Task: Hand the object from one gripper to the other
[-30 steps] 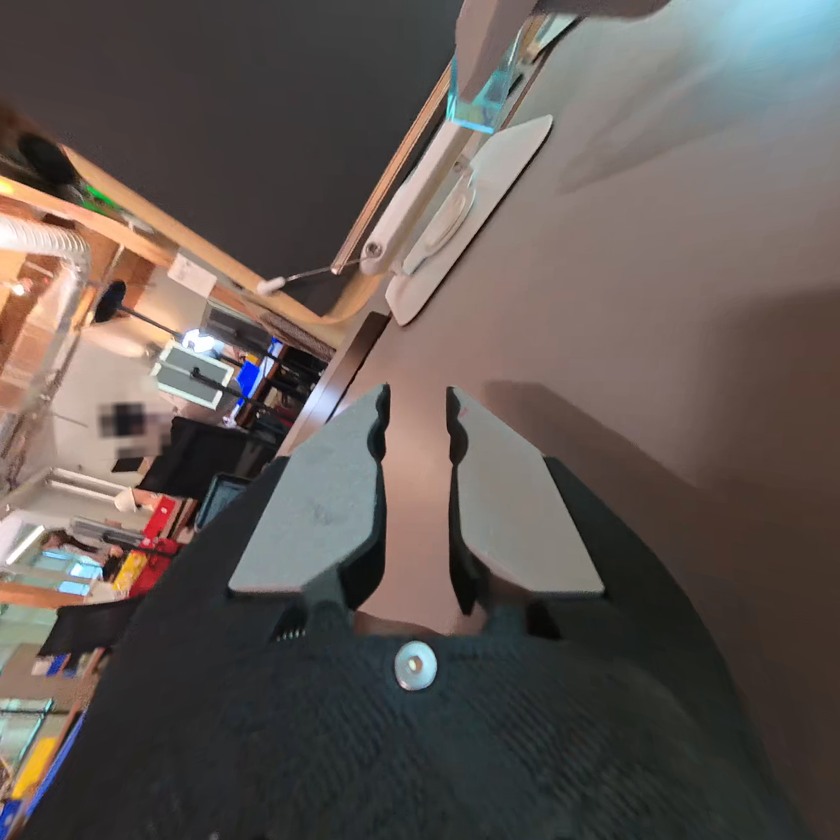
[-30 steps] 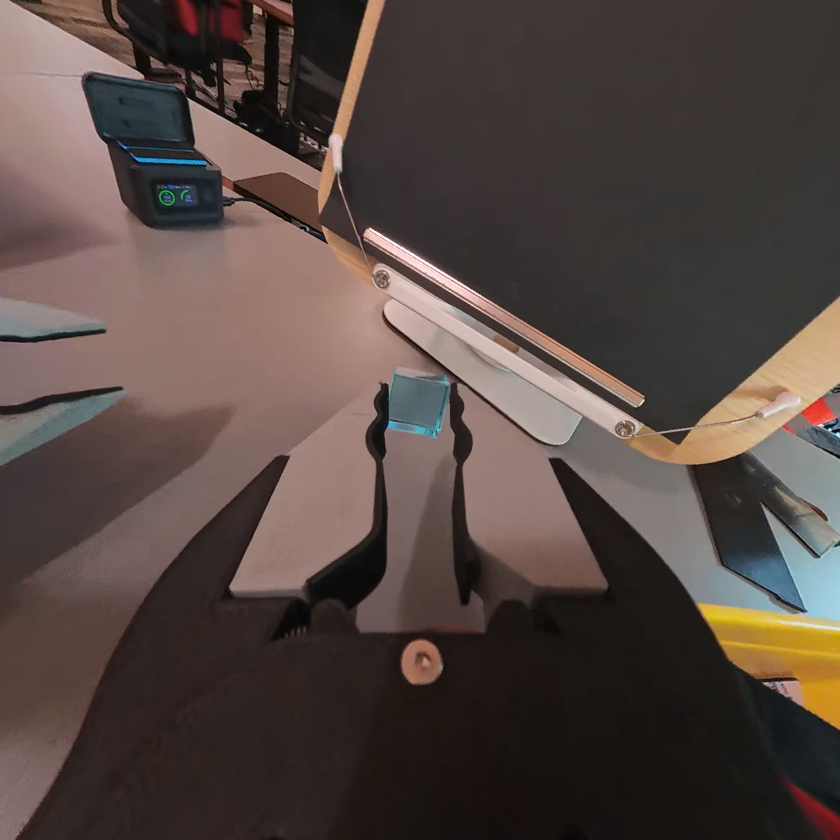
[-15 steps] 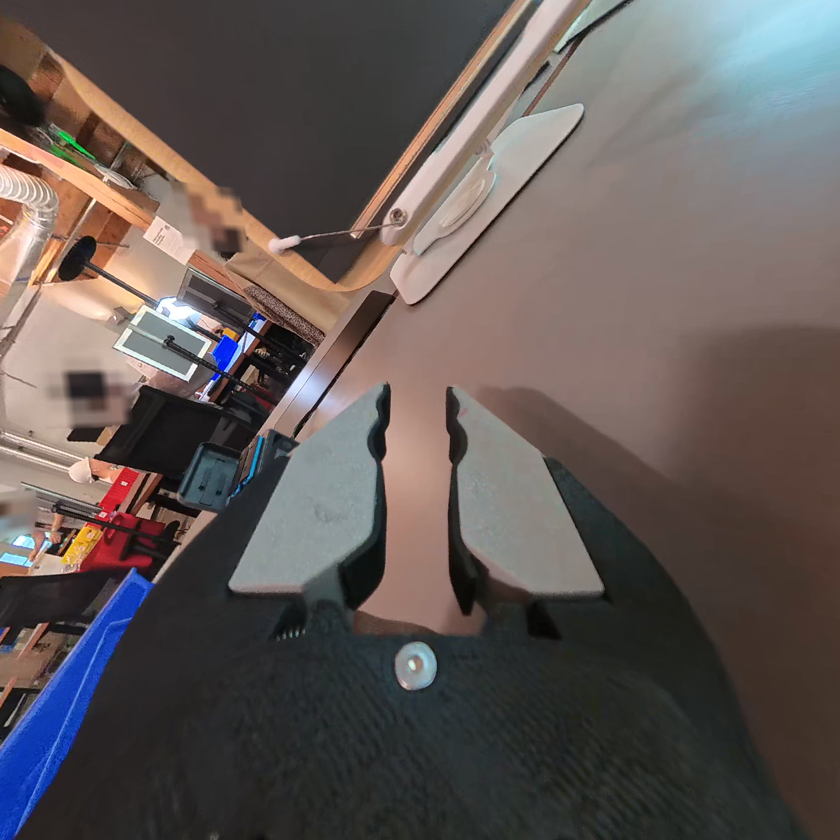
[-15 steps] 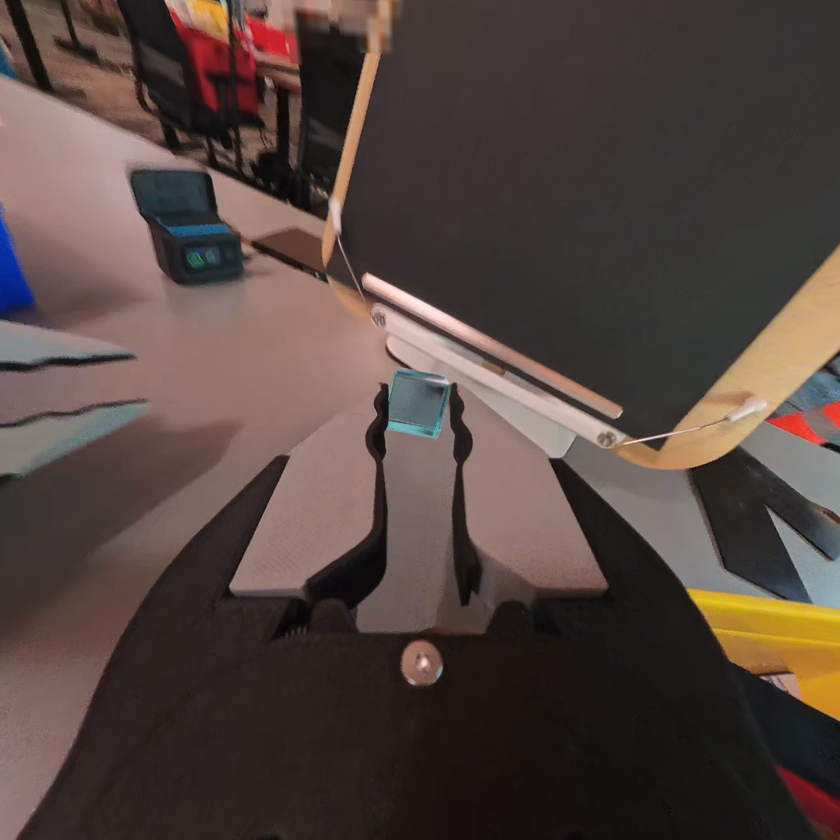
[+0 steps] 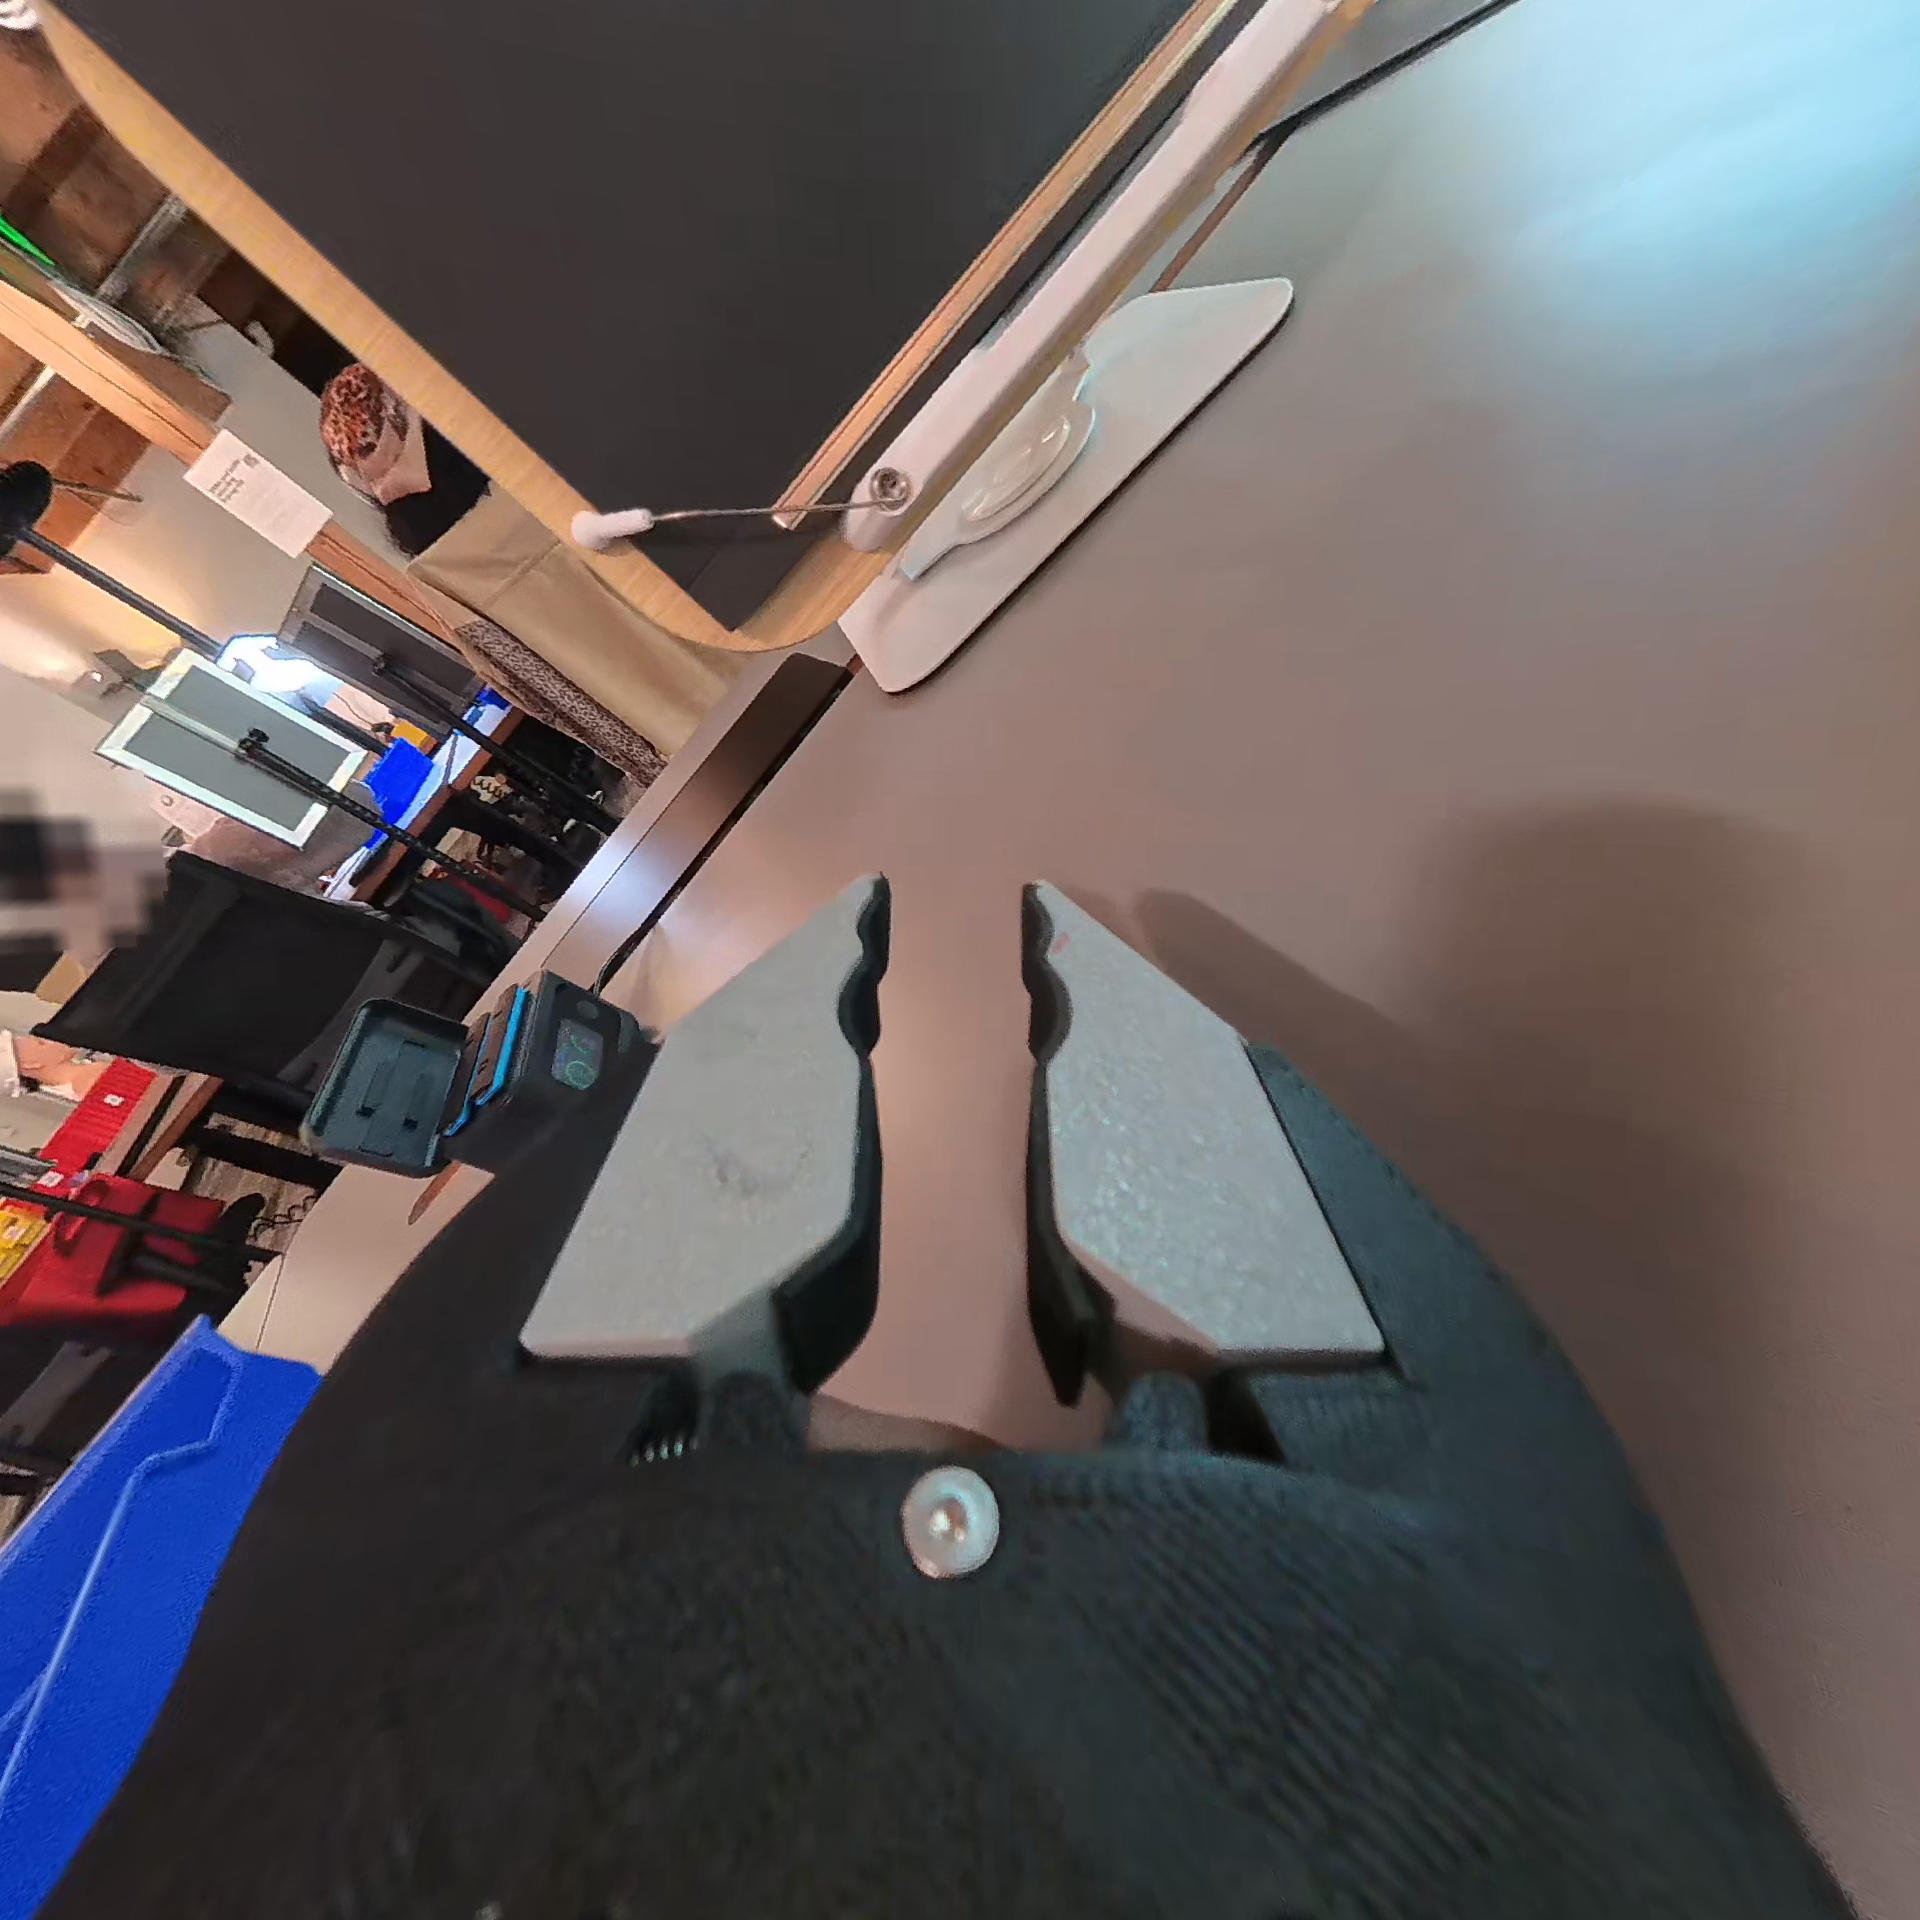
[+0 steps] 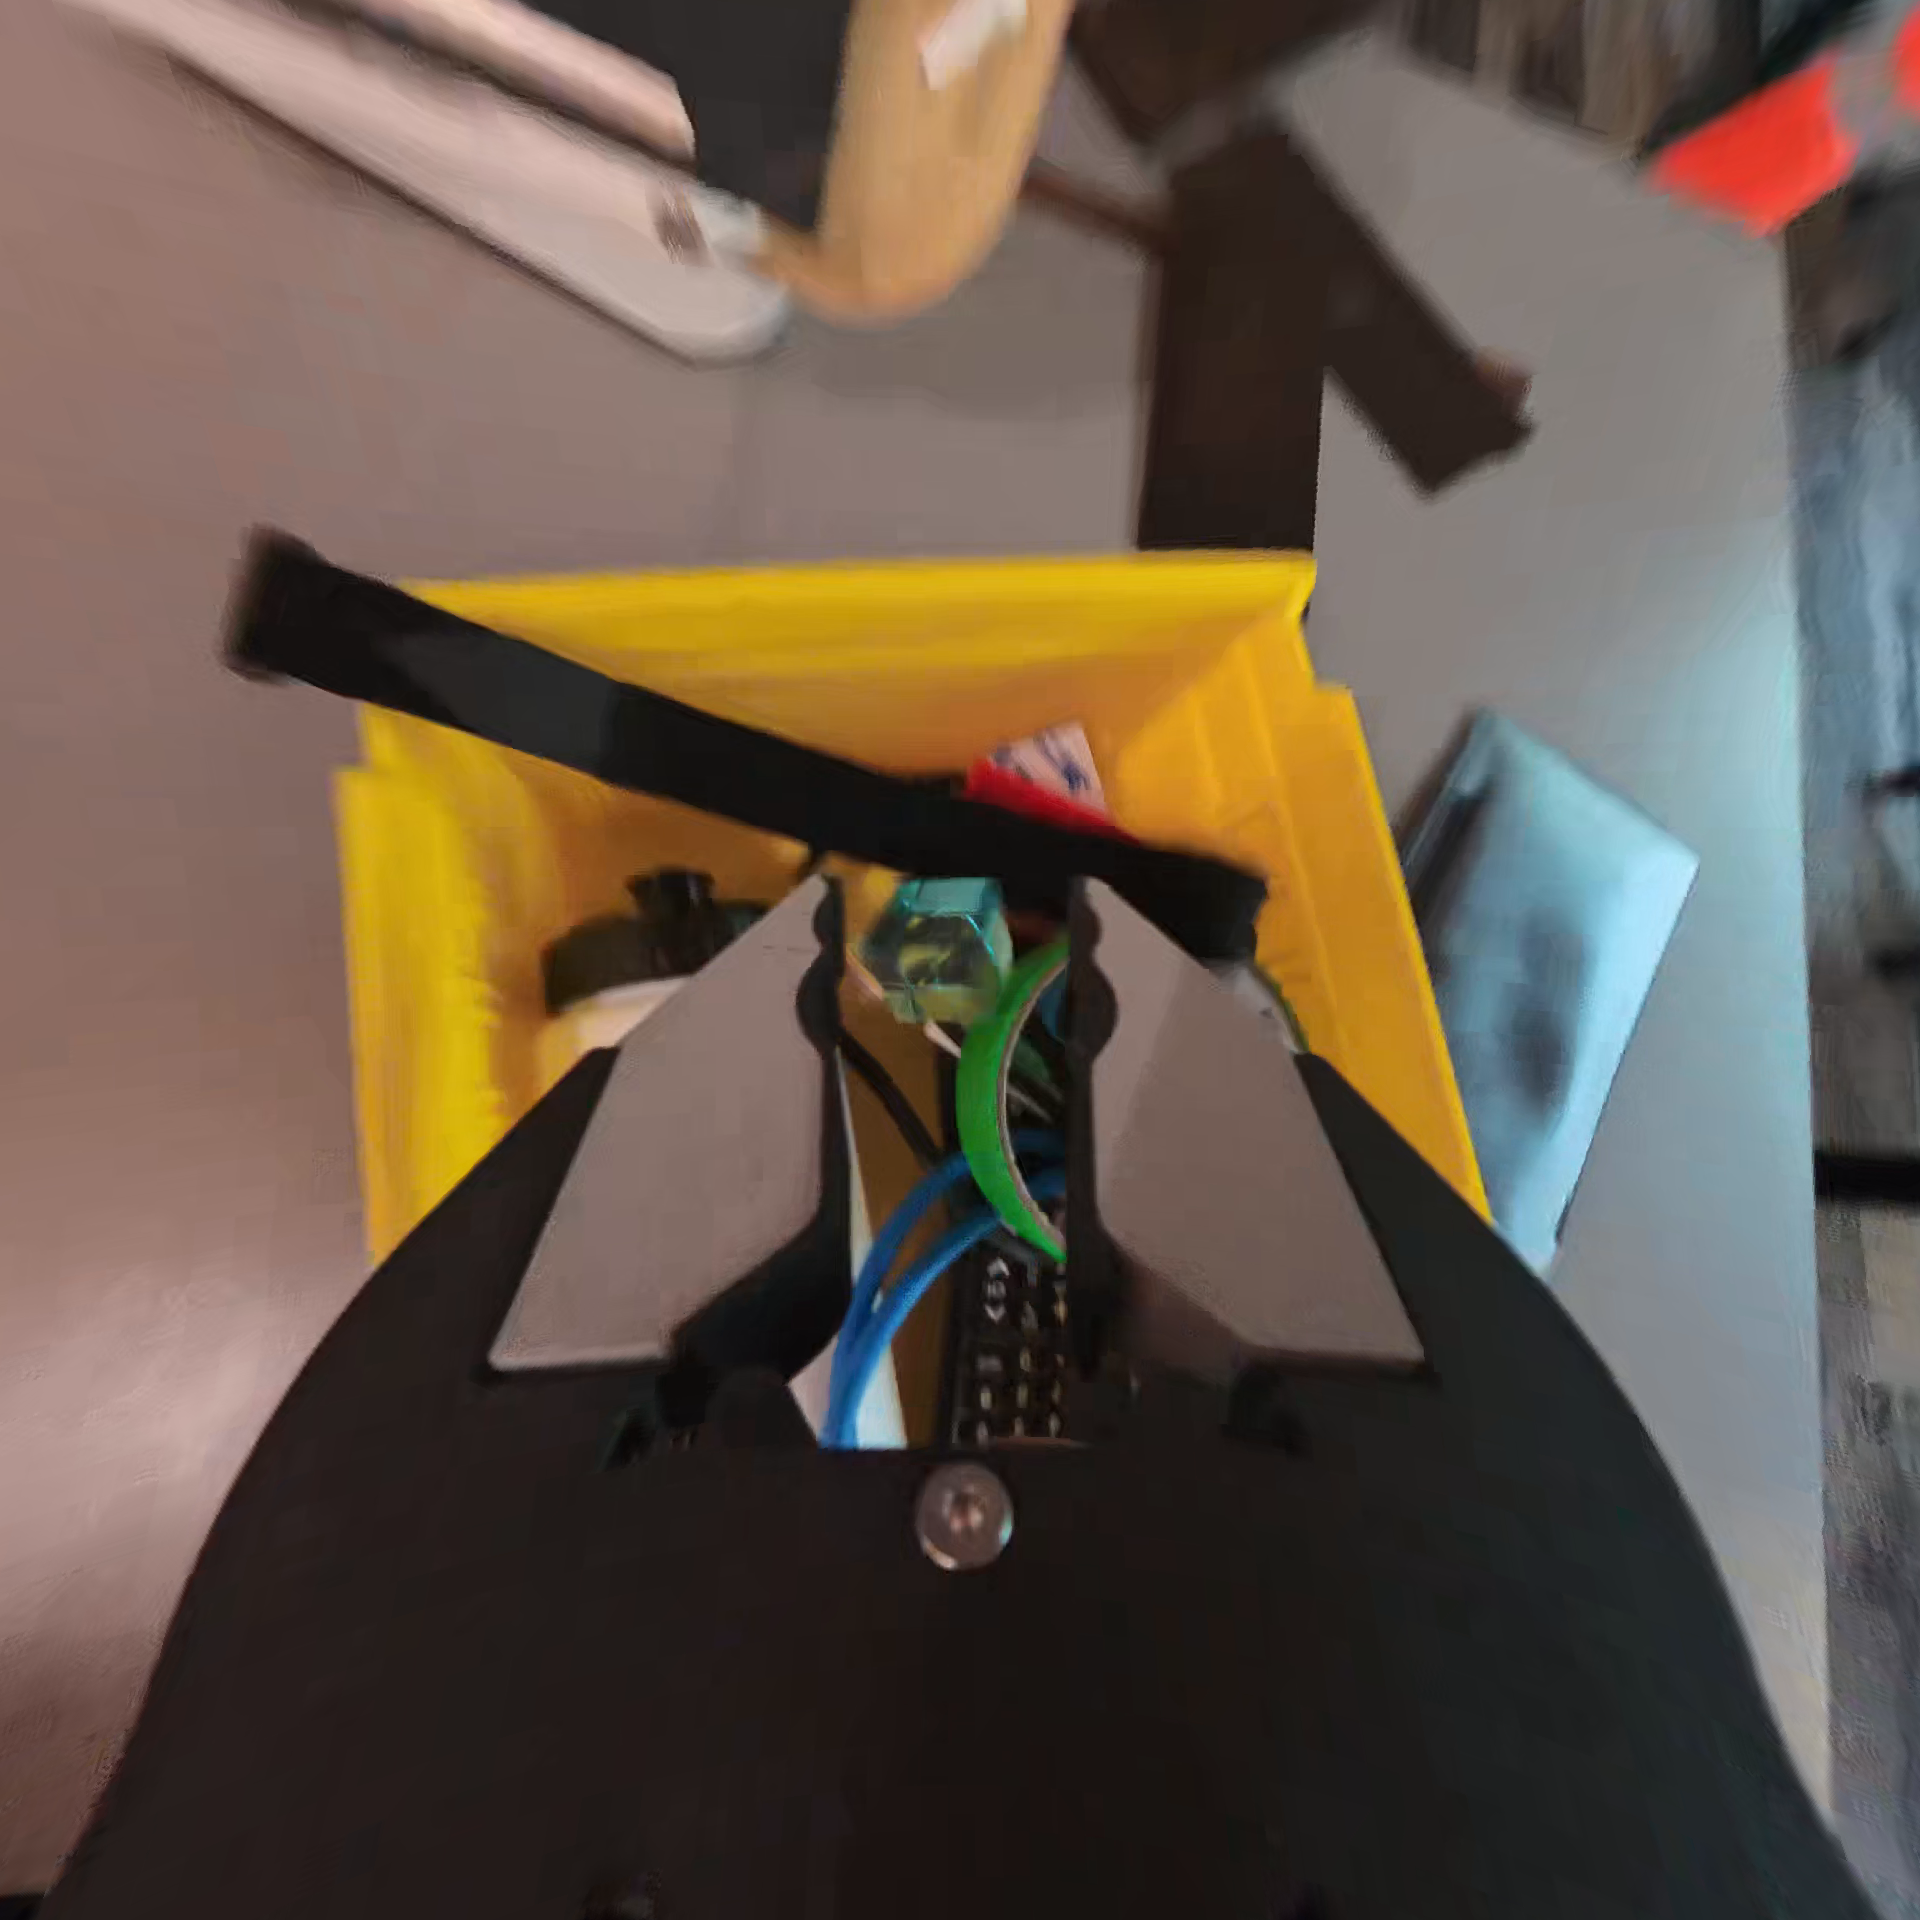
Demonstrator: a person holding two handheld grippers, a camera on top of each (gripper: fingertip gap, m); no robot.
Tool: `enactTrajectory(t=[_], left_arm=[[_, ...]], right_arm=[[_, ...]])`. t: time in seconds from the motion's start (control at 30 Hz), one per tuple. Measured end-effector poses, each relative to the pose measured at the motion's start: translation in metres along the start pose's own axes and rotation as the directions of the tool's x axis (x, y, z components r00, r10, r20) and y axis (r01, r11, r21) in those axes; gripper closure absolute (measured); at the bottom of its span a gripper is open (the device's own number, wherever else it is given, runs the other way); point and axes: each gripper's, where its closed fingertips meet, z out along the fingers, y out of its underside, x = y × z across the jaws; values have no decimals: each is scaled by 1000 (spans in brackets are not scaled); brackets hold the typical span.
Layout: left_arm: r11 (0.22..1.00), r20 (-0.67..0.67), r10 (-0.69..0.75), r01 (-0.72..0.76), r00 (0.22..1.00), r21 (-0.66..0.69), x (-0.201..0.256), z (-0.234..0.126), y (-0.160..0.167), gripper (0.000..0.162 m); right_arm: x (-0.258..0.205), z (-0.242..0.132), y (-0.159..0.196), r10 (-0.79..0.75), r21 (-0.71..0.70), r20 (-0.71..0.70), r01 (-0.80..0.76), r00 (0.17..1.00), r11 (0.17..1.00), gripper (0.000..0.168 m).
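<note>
Cube, pale blue and clear: sits between the tips of the right gripper, inside the yellow bin, toward the middle of its far wall and just under a black strap that crosses the bin. Looks loose, since the jaws stand wider than the cube with a gap on its right side. Cannot tell through the blur whether it touches the other finger, hangs in mid-air or rests on the clutter of green ring and blue wires. Left gripper: partly open, holds nothing, tilts over the bare table well short of its far edge, with no cube in that view. Reads as a release into the bin rather than a pass, so probably the closing step. Next, likely calls for lifting the right gripper straight back out, clear of the strap and wires, or, should a pass remain, closing squarely on two flat faces before raising toward the left.
</note>
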Motion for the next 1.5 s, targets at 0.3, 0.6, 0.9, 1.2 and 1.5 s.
enactTrajectory(t=[0.3, 0.6, 0.9, 1.2, 1.5], left_arm=[[999, -11, -22, 22, 1000, -26, 1, 2, 2, 137], [999, -56, -44, 42, 997, -20, 15, -10, -3, 136], [990, -90, -142, 142, 986, -9, 18, -53, -26, 122], [903, -143, -420, 429, 896, 36, -100, -205, -29, 131], [570, -201, -815, 689, 544, -448, -119, -173, 135, 112]], right_arm=[[-67, -36, -90, -123, 123, 80, 113, 989, 986, 114], [-302, 41, -66, -254, 257, 509, 137, 822, 957, 117], [-310, 80, -70, -339, 448, 335, 168, 879, 878, 119], [-316, 84, -64, -446, 439, 192, 330, 874, 836, 122], [-314, 81, -63, -419, 435, 211, 299, 883, 849, 123]])
